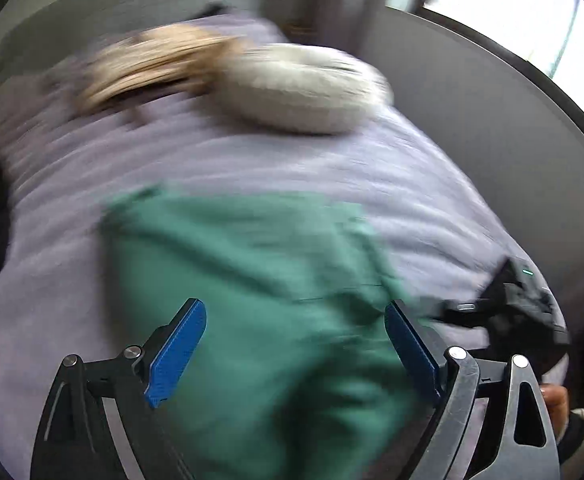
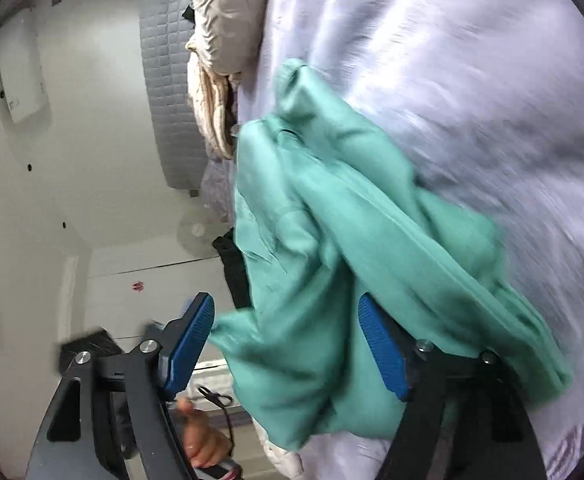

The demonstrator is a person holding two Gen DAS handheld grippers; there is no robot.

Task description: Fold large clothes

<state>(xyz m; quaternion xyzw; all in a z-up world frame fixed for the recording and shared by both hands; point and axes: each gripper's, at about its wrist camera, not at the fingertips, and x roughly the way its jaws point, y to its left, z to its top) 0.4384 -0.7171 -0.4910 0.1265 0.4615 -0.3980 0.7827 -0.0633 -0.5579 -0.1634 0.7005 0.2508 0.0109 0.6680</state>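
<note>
Both tongs spread wide, gripping nothing: left tongs (image 1: 295,354), right tongs (image 2: 286,346) over green garment (image 1: 260,264) on bed (image 1: 72,208).

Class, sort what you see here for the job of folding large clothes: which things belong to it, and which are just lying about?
Belong to the job:
green garment
left gripper, open
right gripper, open
bed sheet, the folding surface

Just lying about:
cream puffy jacket
tan garment
grey quilted panel
black strap
</note>
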